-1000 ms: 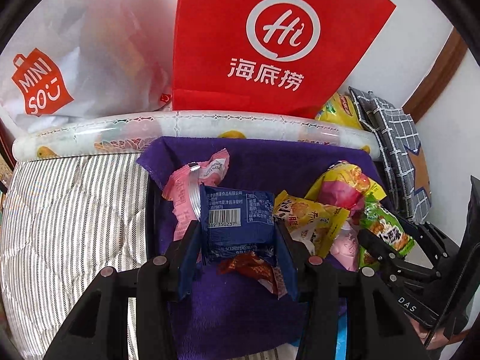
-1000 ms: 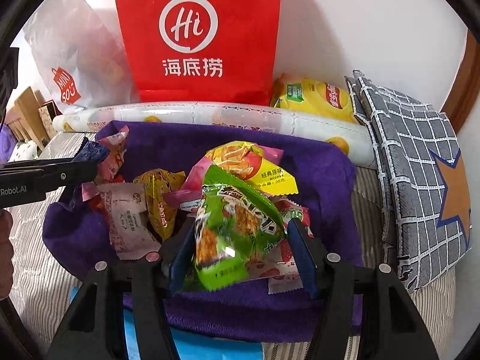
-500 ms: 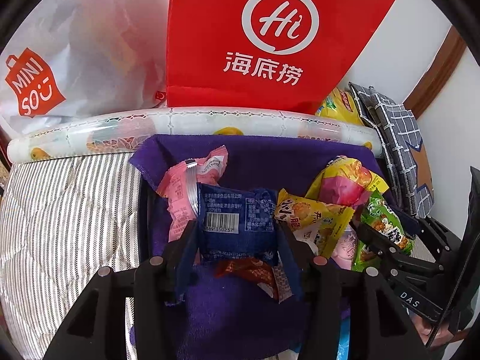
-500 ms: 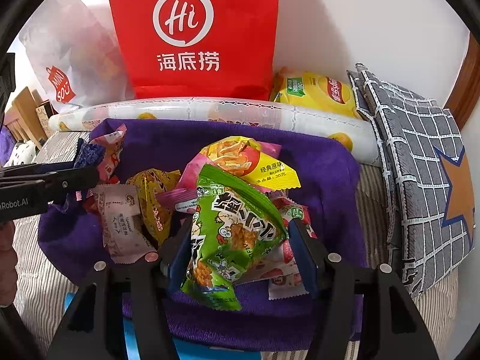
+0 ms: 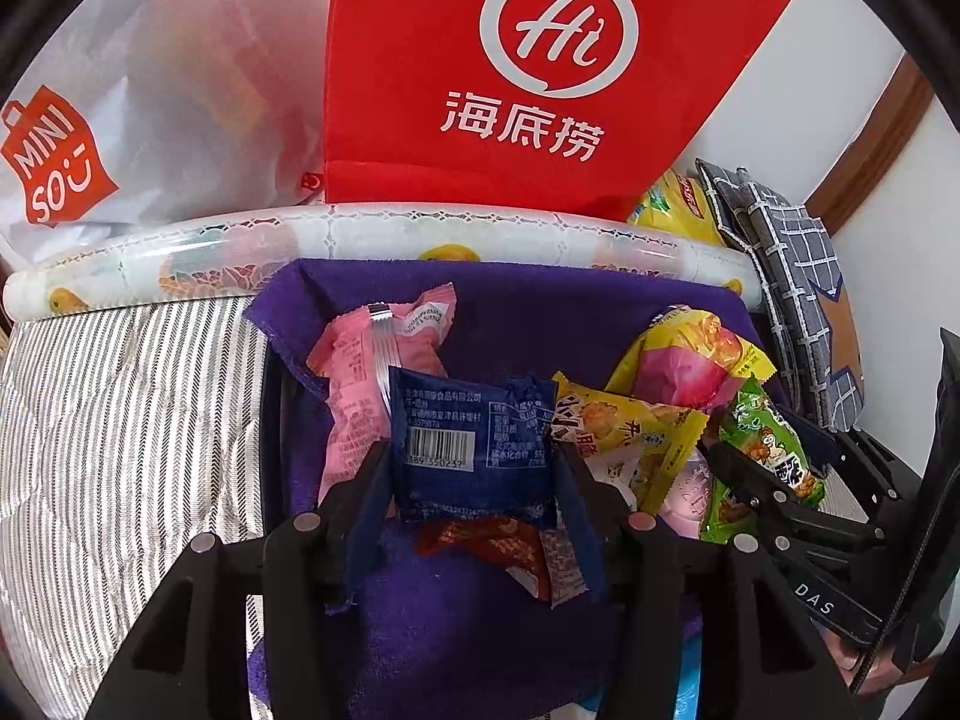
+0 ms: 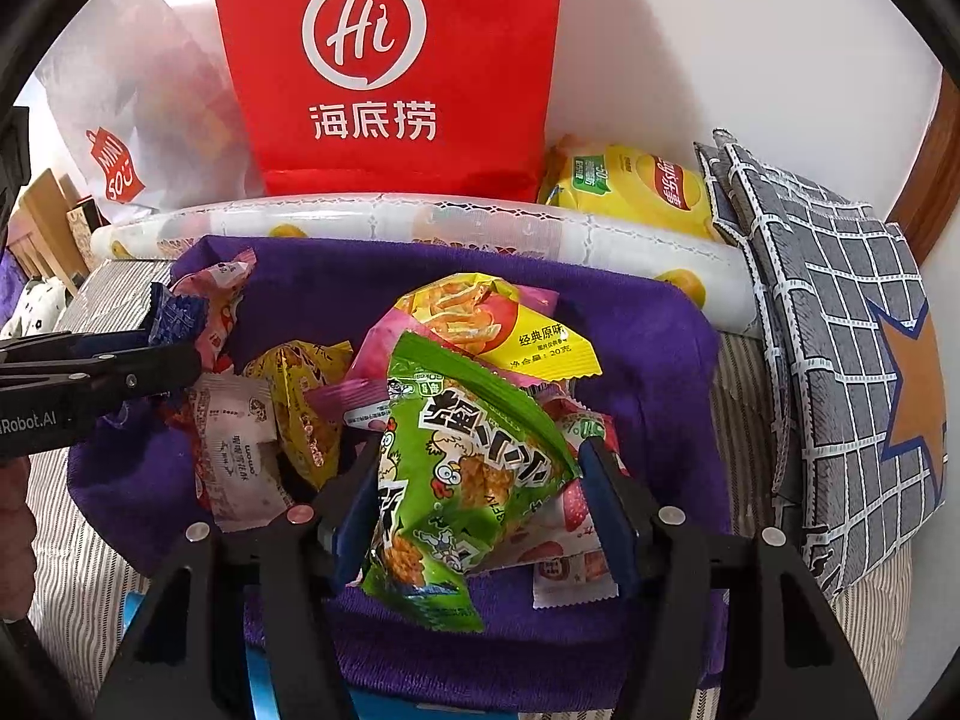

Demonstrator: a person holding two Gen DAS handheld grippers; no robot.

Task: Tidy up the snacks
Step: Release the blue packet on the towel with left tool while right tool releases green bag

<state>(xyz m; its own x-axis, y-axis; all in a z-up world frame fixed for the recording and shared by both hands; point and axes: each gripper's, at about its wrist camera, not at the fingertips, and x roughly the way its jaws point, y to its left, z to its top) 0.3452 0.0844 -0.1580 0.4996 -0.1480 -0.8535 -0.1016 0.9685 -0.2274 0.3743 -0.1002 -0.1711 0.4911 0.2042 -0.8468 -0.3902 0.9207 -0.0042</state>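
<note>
The left gripper [image 5: 474,468] has a dark blue snack pack [image 5: 471,450] between its two fingers. Its jaws are opening a little, but the blue pads [image 5: 369,510] are touching both sides of the pack, so it holds it. The pack hangs over the near left part of a purple cloth [image 5: 540,312]. A small red snack pack [image 5: 492,546] lies on the cloth right under it. A pink snack pack [image 5: 366,372] leans just behind it, near the left edge of the cloth.

The right gripper [image 6: 480,480] has a green snack pack [image 6: 462,480] between its fingers. The pads press on both sides and the pack sits tilted, above the near middle of the cloth. Behind it lies a yellow and pink snack pack [image 6: 504,324]. To its left are a yellow snack pack [image 6: 300,396] and a white snack pack [image 6: 240,456]. Under the green pack you can see a white and red snack pack [image 6: 570,558].

Past the far edge of the cloth lies a long roll with fruit pictures [image 6: 420,228]. Behind the roll a big red bag [image 6: 390,60] stands by the wall, with a white bag [image 5: 120,120] on its left and a yellow chip bag [image 6: 630,186] on its right. A grey checked pillow [image 6: 840,330] leans at the right side. The cloth rests on a striped sheet [image 5: 120,420].
</note>
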